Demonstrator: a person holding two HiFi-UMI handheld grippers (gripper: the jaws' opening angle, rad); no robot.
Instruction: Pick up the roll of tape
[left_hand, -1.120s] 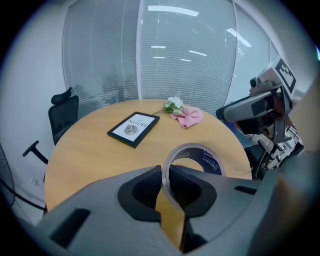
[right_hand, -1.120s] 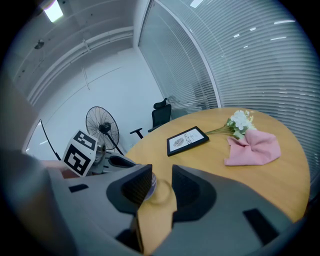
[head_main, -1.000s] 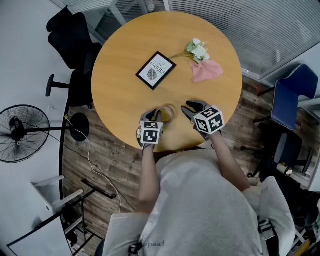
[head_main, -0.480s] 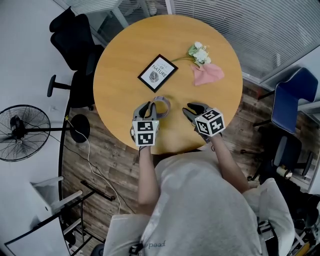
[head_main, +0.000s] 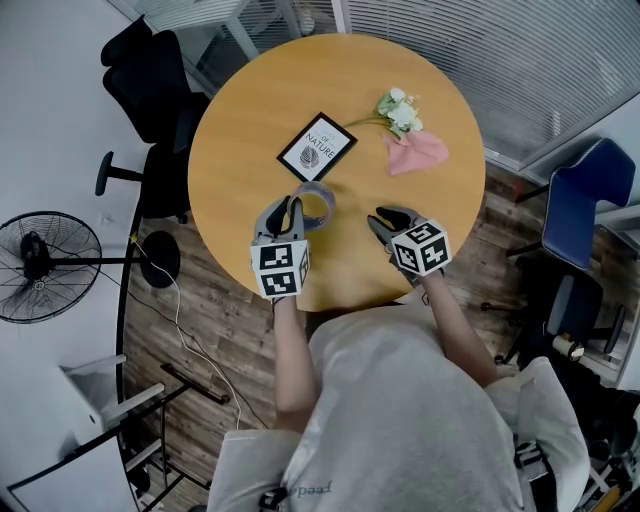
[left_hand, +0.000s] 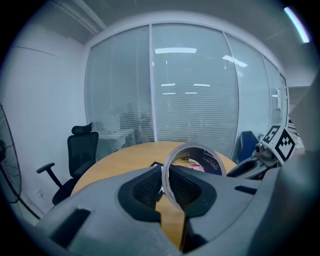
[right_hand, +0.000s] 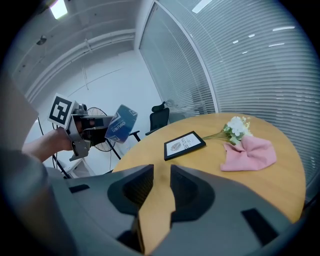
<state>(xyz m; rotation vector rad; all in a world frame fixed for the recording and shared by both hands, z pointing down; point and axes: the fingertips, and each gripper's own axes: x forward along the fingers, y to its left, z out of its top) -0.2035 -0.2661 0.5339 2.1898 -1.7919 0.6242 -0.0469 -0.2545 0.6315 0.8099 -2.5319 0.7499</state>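
1. My left tongs (head_main: 288, 212) are closed on the roll of tape (head_main: 316, 204). In the left gripper view both pads press the thin wall of the ring, one from inside and one from outside, and the ring stands upright between them.
2. In the head view the roll is a little left of the centre of the frame, over the near part of the round wooden surface (head_main: 235, 130). It is just below the framed picture (head_main: 316, 147), which lies flat.
3. In the right gripper view the roll shows at the left of the frame with its blue printed side visible. It is held in the air, clear of the surface.
4. My right tongs (head_main: 386, 220) are open and nothing is between them; only bare wood shows in the gap. Their jaws have just been closing a little. They are to the right of the roll, apart from it, near the lower edge of the surface.
5. In the upper right part of the surface lie white flowers (head_main: 400, 108) and a pink cloth (head_main: 418, 152), touching each other.
6. A black office chair (head_main: 150, 85) stands at the upper left of the head view, and a fan (head_main: 40, 265) stands on the floor at the left edge.
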